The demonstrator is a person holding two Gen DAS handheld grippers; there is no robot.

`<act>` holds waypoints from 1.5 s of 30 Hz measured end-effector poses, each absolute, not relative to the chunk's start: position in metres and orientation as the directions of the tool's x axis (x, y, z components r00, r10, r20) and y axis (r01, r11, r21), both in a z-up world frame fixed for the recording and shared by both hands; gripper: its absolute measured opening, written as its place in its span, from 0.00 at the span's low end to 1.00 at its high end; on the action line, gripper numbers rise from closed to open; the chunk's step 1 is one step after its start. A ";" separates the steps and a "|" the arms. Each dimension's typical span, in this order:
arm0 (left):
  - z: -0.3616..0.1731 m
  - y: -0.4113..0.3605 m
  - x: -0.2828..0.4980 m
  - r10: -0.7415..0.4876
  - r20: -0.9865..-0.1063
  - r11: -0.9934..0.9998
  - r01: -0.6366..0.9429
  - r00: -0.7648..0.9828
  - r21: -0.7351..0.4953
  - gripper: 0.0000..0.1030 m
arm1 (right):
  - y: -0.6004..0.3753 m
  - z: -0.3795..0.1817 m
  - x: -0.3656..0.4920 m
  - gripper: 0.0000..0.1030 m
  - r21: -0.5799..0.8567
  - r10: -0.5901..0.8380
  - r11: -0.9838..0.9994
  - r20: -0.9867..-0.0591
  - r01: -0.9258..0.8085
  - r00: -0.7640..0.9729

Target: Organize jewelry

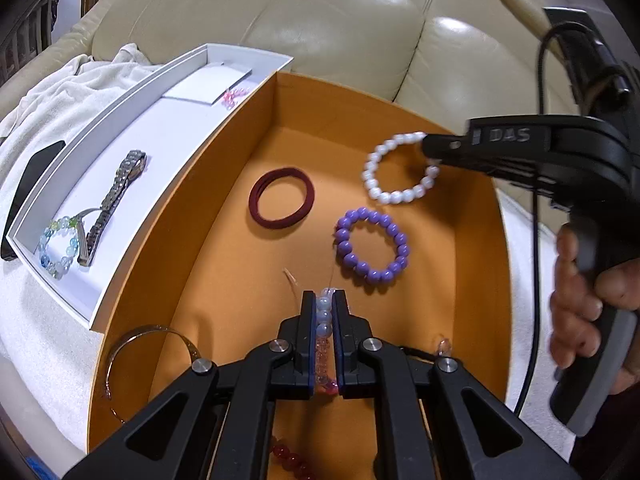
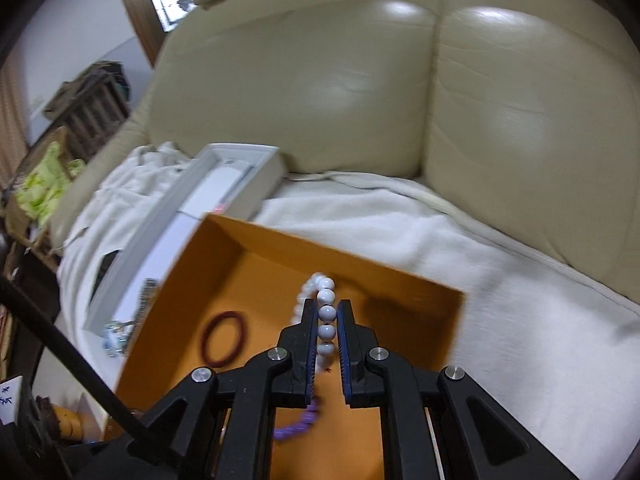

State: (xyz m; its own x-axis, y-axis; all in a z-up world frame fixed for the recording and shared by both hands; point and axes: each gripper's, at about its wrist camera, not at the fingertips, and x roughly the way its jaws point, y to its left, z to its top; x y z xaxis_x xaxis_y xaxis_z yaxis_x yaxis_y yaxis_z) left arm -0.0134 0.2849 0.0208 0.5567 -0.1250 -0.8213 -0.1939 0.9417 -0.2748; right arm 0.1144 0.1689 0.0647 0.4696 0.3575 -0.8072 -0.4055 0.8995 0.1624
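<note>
Cream sofa cushions back your orange box [image 1: 224,216]; your left gripper [image 1: 323,300] pinches a pale-and-pink bead bracelet [image 1: 324,320], your right gripper [image 2: 325,305] a white bead bracelet [image 2: 326,314]. Only the left view shows the purple bracelet [image 1: 372,245] whole, ahead of its tips.

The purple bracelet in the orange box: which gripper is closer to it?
Left, narrowly. The left gripper, shut on a pale bead strand, sits just beside the purple bracelet. The right gripper holds the white bracelet beyond it.

Left gripper [image 1: 324,300] jaws pinch a pink-and-white bead bracelet [image 1: 324,320].
</note>
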 end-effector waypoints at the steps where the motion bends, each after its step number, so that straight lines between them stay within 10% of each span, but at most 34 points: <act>1: 0.020 0.284 -0.013 -0.121 -0.825 0.943 -0.195 0.552 -0.268 0.07 | 0.165 0.065 0.116 0.10 0.169 0.359 0.901 -0.807 -0.399 0.469; 9: 0.016 0.269 -0.014 0.031 -0.856 0.974 -0.208 0.516 -0.090 0.09 | 0.156 0.064 0.113 0.25 0.150 0.318 0.915 -0.840 -0.376 0.440; 14: 0.029 0.262 -0.020 0.177 -0.818 0.970 -0.238 0.547 0.051 0.49 | 0.129 0.082 0.090 0.26 0.181 0.372 0.902 -0.786 -0.393 0.494; 18: 0.044 0.256 -0.028 0.257 -0.759 0.958 -0.263 0.598 0.117 0.57 | 0.097 0.098 0.063 0.37 0.192 0.401 0.895 -0.740 -0.402 0.540; 45: 0.064 0.248 -0.036 0.328 -0.677 0.942 -0.284 0.659 0.180 0.64 | 0.021 0.105 -0.078 0.47 0.223 0.456 0.879 -0.651 -0.422 0.607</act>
State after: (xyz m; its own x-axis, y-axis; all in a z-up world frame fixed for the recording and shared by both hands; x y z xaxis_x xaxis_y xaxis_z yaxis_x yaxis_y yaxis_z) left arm -0.0356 0.2484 0.0640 0.6594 0.3276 -0.6767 -0.2838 0.9419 0.1795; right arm -0.0782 0.0209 0.1052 0.6067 0.4565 -0.6508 -0.4219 0.8788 0.2231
